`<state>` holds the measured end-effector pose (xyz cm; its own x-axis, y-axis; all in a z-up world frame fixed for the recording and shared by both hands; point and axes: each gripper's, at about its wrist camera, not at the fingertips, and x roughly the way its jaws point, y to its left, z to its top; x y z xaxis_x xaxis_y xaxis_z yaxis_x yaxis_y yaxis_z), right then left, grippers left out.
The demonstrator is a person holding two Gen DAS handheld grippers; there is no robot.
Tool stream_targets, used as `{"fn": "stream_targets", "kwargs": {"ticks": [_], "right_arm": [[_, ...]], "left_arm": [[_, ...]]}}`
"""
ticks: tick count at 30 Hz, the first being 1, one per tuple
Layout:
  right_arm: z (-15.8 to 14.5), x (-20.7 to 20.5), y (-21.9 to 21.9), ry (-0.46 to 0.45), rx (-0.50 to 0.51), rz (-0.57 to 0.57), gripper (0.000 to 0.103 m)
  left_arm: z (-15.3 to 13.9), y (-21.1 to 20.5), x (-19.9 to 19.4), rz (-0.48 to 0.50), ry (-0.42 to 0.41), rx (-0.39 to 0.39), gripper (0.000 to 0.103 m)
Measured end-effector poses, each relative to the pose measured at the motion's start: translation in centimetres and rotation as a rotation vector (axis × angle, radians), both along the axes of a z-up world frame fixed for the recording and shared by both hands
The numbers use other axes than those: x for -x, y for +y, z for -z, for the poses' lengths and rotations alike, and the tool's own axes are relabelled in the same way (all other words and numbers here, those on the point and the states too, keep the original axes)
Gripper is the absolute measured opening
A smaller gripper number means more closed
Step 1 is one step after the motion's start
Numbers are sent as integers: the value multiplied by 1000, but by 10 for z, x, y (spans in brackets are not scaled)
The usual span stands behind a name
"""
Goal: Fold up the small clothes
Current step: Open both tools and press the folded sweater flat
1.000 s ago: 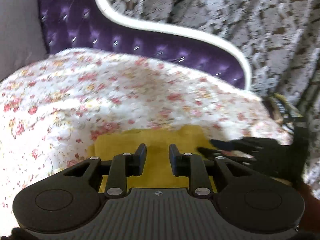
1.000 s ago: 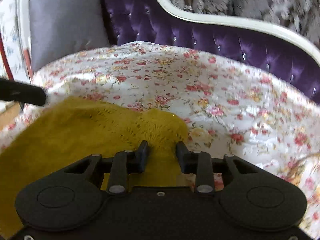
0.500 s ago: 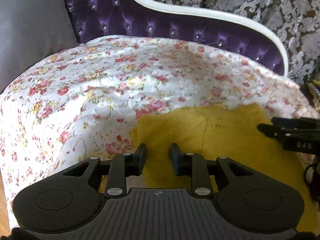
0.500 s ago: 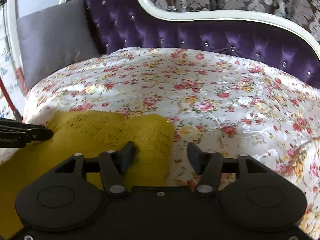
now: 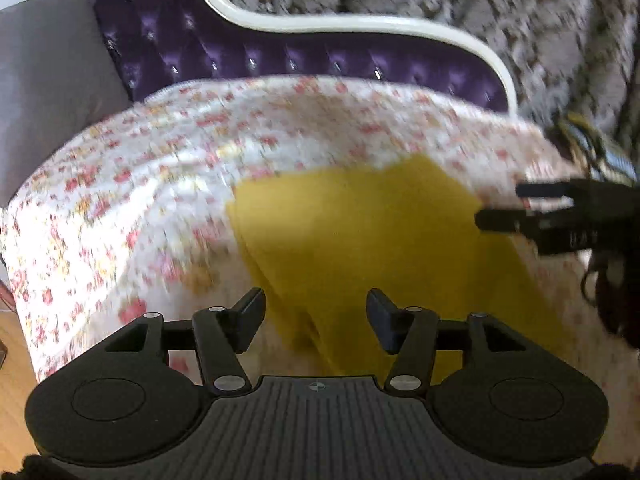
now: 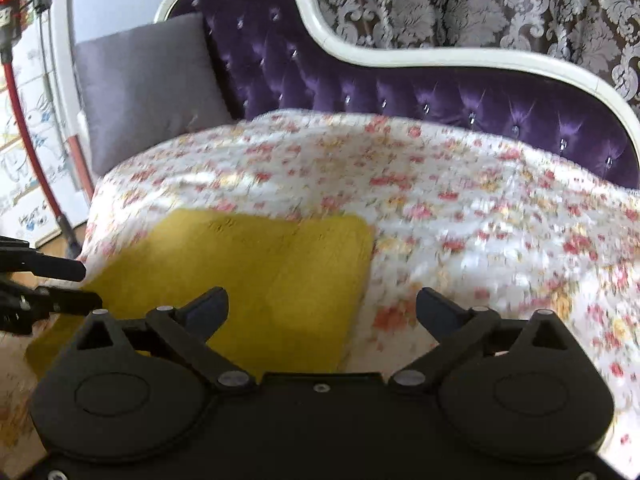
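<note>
Near the front edge of the bedspread [image 6: 460, 200] lies your yellow garment [image 6: 260, 272], flat and folded over. Your left gripper [image 5: 316, 312] has jaws opening, cloth below them but not pinched. Your right gripper [image 6: 322, 306] is opening wide over the garment's right edge, gripping nothing. Both views are blurred, so you risk misjudging the next pinch and catching the bedspread along with the cloth, or a finger dragging the top layer and undoing the fold. Pale letters show on the right gripper in the left view, too blurred to read.
</note>
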<state>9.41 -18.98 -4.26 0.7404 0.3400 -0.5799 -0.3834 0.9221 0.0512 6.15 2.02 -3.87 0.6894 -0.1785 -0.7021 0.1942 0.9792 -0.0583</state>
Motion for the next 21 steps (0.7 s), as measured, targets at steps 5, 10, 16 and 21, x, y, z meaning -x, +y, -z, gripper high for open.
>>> {"fn": "stream_targets", "kwargs": {"ticks": [5, 10, 16, 21], "right_arm": [[16, 22, -1, 82, 73, -3, 101], [23, 44, -8, 132, 76, 20, 102], [1, 62, -18, 86, -1, 70, 102], [-23, 78, -19, 30, -80, 77, 102]], "left_arm": [[16, 7, 14, -46, 81, 20, 60], [14, 13, 19, -106, 89, 45, 64], [-6, 4, 34, -145, 37, 64, 64], [-28, -9, 45, -185, 11, 86, 64]]}}
